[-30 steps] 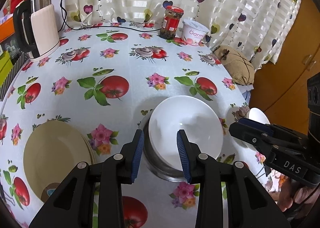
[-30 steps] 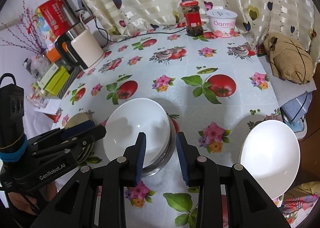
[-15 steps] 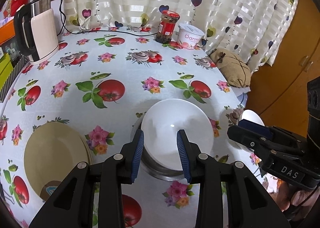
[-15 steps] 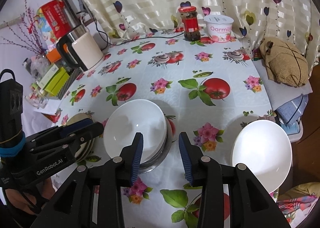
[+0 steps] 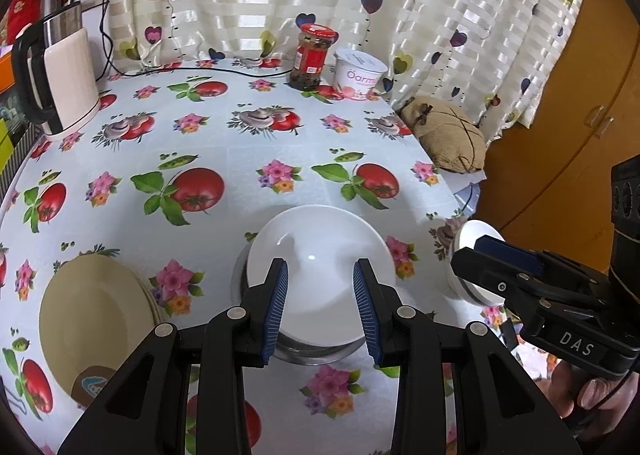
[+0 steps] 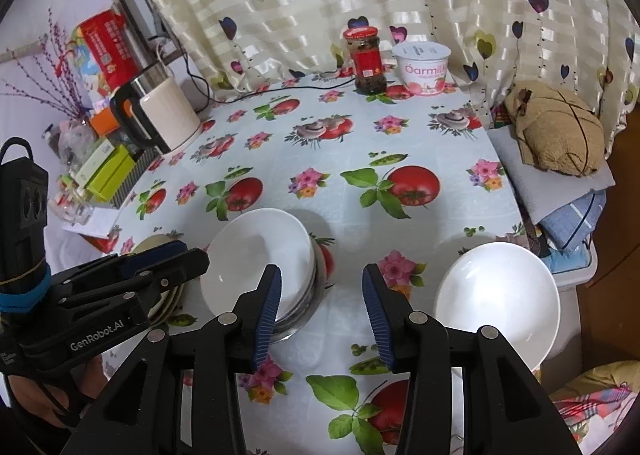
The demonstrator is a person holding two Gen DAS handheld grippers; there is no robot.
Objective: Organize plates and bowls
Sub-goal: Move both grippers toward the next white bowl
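A white bowl [image 5: 316,267] is nested in a steel bowl [image 5: 298,351] at the table's middle. My left gripper [image 5: 320,295] hovers over its near rim, open, its pads touching nothing. A stack of pale yellow plates [image 5: 92,315] lies to the left. In the right wrist view the white bowl [image 6: 260,255] is left of my right gripper [image 6: 322,295], whose jaws are opening over bare tablecloth. A second white bowl [image 6: 496,295] stands at the table's right edge. The left gripper [image 6: 194,251] partly hides the plates [image 6: 154,243].
A kettle [image 5: 60,83] stands at the back left, with a red-lidded jar [image 5: 314,55] and a yogurt tub [image 5: 360,73] at the back by the curtain. A brown bundle [image 6: 556,131] and folded cloths lie off the table's right side. Boxes crowd the left shelf.
My right gripper's jaws have spread wider and it has drawn back a little from the stacked bowls' rim. The left gripper's opening is unchanged.
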